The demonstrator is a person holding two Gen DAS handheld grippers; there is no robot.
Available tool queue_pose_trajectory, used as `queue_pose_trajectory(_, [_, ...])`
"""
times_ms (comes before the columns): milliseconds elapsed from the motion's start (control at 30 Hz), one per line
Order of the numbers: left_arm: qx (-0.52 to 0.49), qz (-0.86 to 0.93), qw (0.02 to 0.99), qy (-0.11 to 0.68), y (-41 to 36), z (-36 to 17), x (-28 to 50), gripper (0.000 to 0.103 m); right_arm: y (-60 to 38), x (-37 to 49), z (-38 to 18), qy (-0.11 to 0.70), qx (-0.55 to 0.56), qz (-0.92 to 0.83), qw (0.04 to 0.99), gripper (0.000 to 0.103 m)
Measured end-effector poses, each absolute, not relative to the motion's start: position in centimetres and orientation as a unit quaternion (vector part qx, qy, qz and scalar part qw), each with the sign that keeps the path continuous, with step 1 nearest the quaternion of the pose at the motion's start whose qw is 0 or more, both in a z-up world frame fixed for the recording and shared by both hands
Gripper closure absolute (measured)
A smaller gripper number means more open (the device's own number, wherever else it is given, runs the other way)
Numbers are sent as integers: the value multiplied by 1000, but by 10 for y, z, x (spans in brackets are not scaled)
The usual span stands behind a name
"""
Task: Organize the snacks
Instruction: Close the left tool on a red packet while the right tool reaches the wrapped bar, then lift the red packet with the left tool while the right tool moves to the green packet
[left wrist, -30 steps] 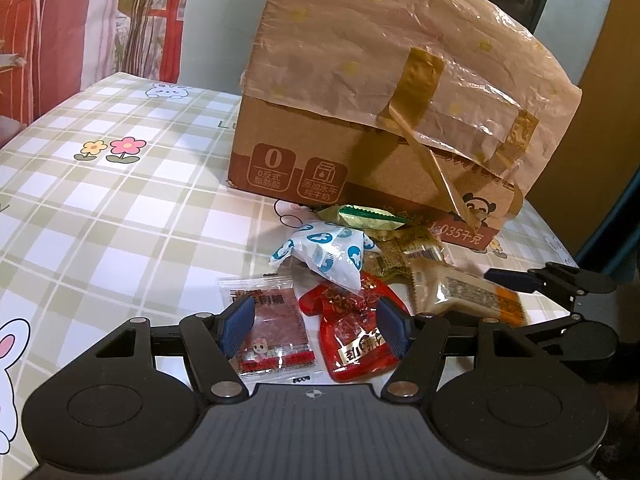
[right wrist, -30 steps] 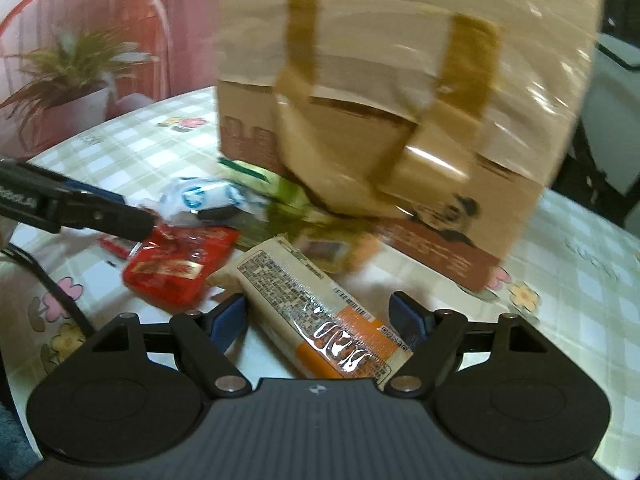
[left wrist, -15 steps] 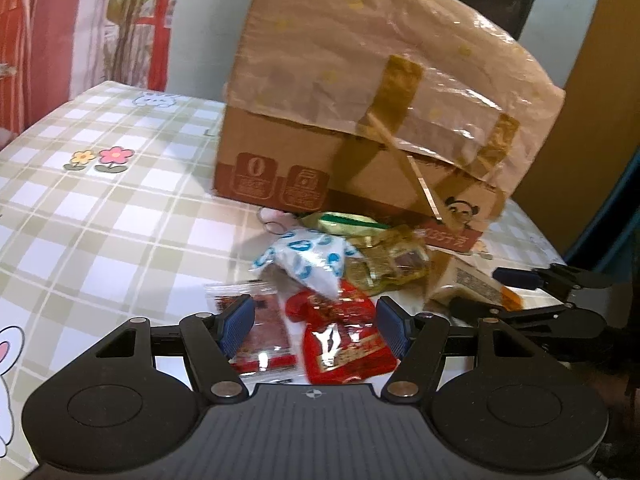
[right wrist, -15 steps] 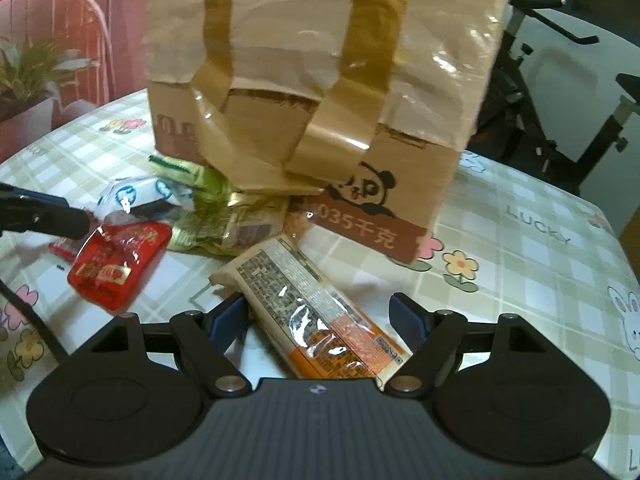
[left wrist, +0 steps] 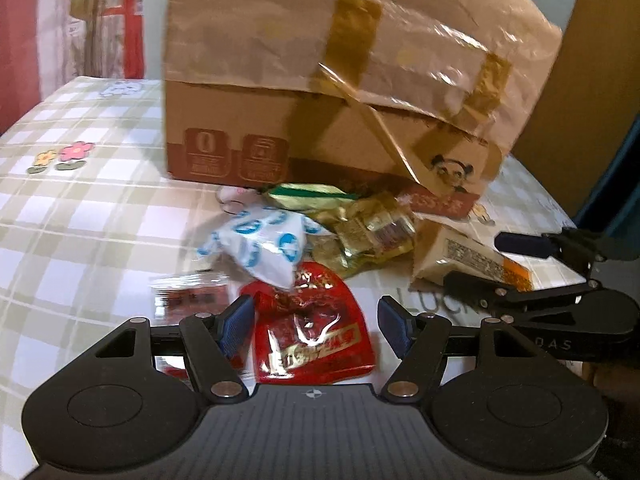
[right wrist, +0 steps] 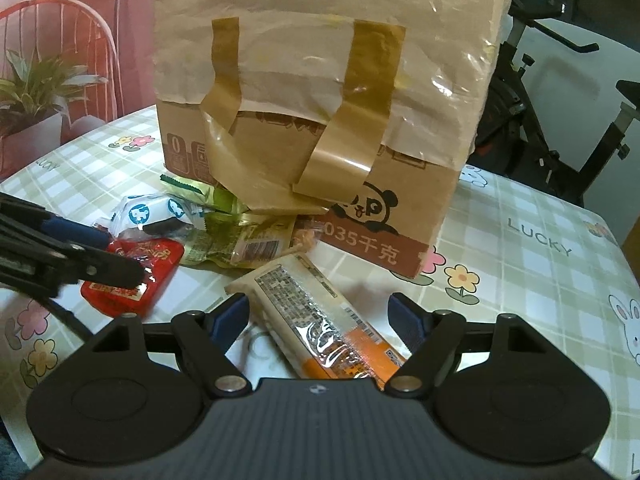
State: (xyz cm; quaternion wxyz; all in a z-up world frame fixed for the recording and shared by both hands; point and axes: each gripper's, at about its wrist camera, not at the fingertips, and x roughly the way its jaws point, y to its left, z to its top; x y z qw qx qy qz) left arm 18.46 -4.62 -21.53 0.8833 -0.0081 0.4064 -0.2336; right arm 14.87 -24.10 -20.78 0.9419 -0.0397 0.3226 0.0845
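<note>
left wrist: six snack packets [left wrist: 312,332], one box [left wrist: 320,92]

ahead: cardboard box [right wrist: 320,128] blocks | right: bare tablecloth [right wrist: 540,280]

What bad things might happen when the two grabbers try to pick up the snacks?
The left gripper is open around the shiny red pouch, which could slip out when squeezed. The white-and-blue packet overlaps that pouch's top, so it may get dragged along. The right gripper straddles the long tan-and-orange bar at a slant, so it might twist when pinched.
</note>
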Motion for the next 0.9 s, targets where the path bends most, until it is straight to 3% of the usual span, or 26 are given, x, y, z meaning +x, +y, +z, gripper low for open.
queue_pose_trajectory(267, [35, -230, 893, 385, -60, -223, 185, 32, -247, 147, -206, 317, -31, 83, 944, 27])
queue_pose_trajectory(333, [45, -223, 896, 382, -60, -223, 184, 41, -247, 146, -206, 316, -30, 84, 945, 27])
queue_pose_trajectory(400, [54, -214, 899, 379, -56, -223, 183, 60, -246, 146, -206, 315, -30, 83, 945, 27])
queue_pose_trajectory(467, [33, -217, 897, 383, -45, -220, 184, 64, -245, 145, -205, 313, -29, 83, 946, 27])
queue_pose_trajectory(900, [3, -253, 907, 337, -25, -195, 161, 66, -223, 145, -199, 310, -52, 114, 942, 29])
